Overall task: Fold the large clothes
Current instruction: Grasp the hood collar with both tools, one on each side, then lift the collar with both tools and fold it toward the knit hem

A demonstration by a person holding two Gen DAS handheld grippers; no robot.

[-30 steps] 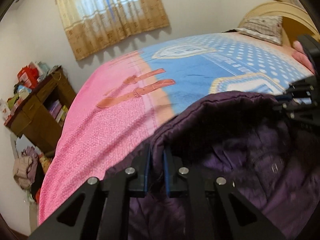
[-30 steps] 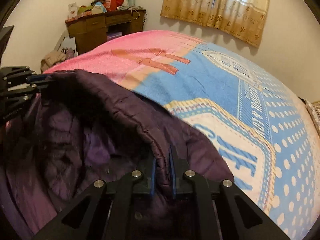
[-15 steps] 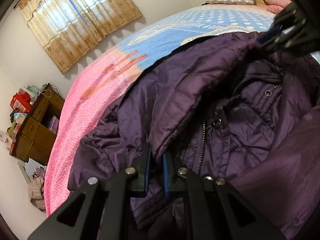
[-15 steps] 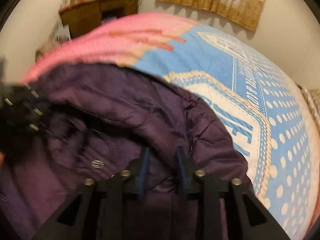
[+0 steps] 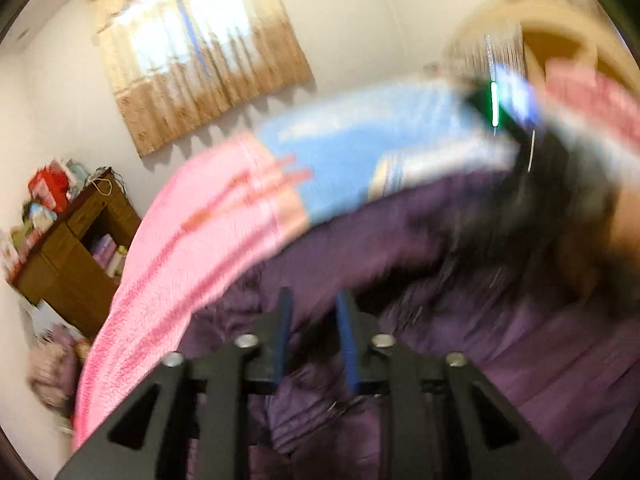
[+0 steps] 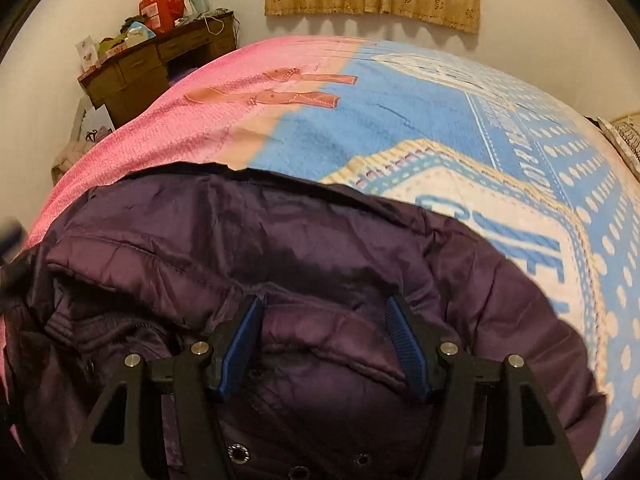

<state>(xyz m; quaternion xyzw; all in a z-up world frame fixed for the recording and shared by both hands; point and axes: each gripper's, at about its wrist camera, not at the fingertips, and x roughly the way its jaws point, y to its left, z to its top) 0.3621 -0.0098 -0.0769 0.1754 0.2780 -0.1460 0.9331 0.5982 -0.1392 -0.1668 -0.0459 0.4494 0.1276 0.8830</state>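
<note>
Presently: purple jacket (image 6: pixel 320 264) heaped on bed (image 6: pixel 400 128). Right tongs (image 6: pixel 324 340) released, jaws just spreading, fabric loose between. Left tongs (image 5: pixel 314 336) likewise just parting, released over jacket.

Both tools, left (image 5: pixel 311 336) and right (image 6: pixel 323 344), have just been opening, fingers now apart.

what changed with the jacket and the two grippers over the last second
Both grippers let go: the right gripper and left gripper were pinching the purple jacket edge, and their jaws have just been opening. The lifted flap now lies folded over the jacket. The bedspread stayed put.
</note>
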